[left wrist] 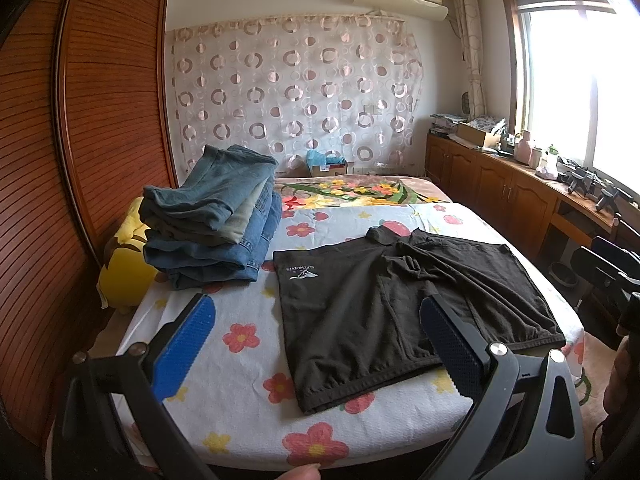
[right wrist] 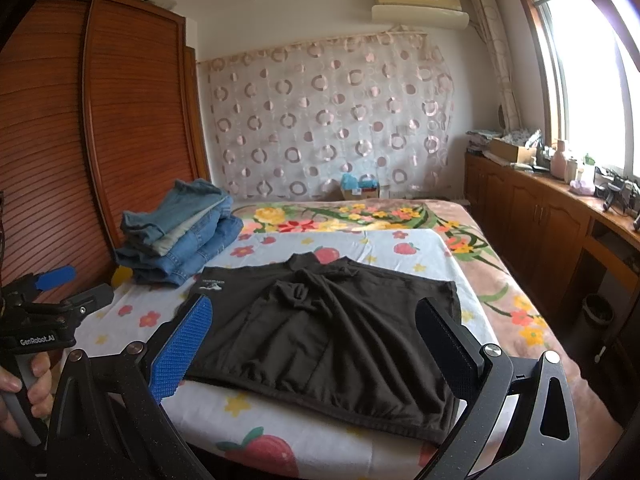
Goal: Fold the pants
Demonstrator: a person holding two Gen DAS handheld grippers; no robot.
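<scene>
A dark brown pair of shorts [left wrist: 404,304] lies spread flat on the flowered bed sheet [left wrist: 240,360], waistband toward the far side, white logo at its left. It also shows in the right wrist view [right wrist: 320,332]. My left gripper [left wrist: 316,320] is open and empty, held above the near left part of the shorts. My right gripper [right wrist: 314,320] is open and empty, above the near edge of the shorts. The left gripper also shows at the left of the right wrist view [right wrist: 64,292].
A stack of folded blue jeans [left wrist: 212,216] sits on the bed at the left, next to a yellow pillow [left wrist: 120,268]. A wooden wardrobe [left wrist: 60,160] stands left of the bed. Low cabinets [left wrist: 500,184] with clutter run under the window at the right.
</scene>
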